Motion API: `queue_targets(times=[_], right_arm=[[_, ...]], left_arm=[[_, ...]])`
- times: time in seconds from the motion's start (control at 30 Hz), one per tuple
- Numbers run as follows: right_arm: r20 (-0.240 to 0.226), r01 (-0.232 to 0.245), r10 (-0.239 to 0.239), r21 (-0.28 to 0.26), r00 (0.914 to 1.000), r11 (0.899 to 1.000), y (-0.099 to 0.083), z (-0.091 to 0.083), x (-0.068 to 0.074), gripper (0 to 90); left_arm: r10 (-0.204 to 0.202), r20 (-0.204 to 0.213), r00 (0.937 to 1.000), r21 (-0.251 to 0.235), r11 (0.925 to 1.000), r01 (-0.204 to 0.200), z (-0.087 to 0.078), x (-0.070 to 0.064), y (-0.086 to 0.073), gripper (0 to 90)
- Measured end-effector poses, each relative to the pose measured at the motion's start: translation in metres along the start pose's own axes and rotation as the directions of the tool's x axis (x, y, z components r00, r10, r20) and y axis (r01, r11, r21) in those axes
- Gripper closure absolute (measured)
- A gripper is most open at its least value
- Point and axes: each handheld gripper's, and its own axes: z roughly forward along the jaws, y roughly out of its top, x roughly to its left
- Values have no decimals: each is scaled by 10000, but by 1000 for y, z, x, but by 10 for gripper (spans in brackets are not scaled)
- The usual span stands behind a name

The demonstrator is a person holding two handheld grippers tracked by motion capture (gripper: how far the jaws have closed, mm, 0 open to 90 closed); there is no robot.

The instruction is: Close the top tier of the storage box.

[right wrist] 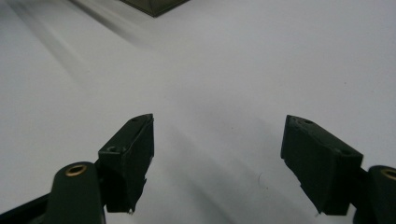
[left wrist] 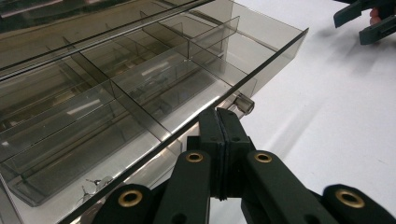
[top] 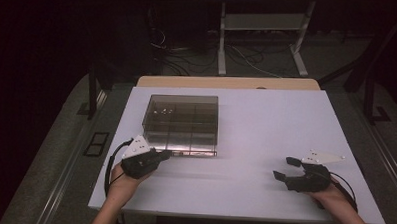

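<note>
The left gripper (left wrist: 219,116) is pressing its jaws together at the front edge of the box (top: 182,122), by the small latch (left wrist: 243,103), probably for opening the lid, while the right gripper (top: 286,168) is waiting wide open, well apart from the box.

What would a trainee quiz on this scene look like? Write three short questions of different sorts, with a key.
1. True or false: the left gripper has its jaws pressed together at the near edge of the box.
2. How do the right gripper jaws stand? A: wide apart over bare table. B: clamped on the box. C: clamped on a cable.
3. Fill in: the smoky clear box is split by dividers into ______.

Key: 1 true. 2 A. 3 compartments.
</note>
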Motion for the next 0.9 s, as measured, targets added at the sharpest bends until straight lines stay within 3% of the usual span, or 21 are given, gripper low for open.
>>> queue_targets(times=[0.3,0.53,0.9], right_arm=[[26,-15,15,10,10000,10000,0,0,0,250],[-7,10,-10,22,10000,10000,0,0,1,249],[-59,29,-28,47,10000,10000,0,1,2,250]], left_arm=[[-107,-123,9999,20,9999,108,5,0,5,894],[96,-349,9993,208,9997,-88,8,3,11,894],[-105,-379,9992,90,9999,109,15,12,15,895]])
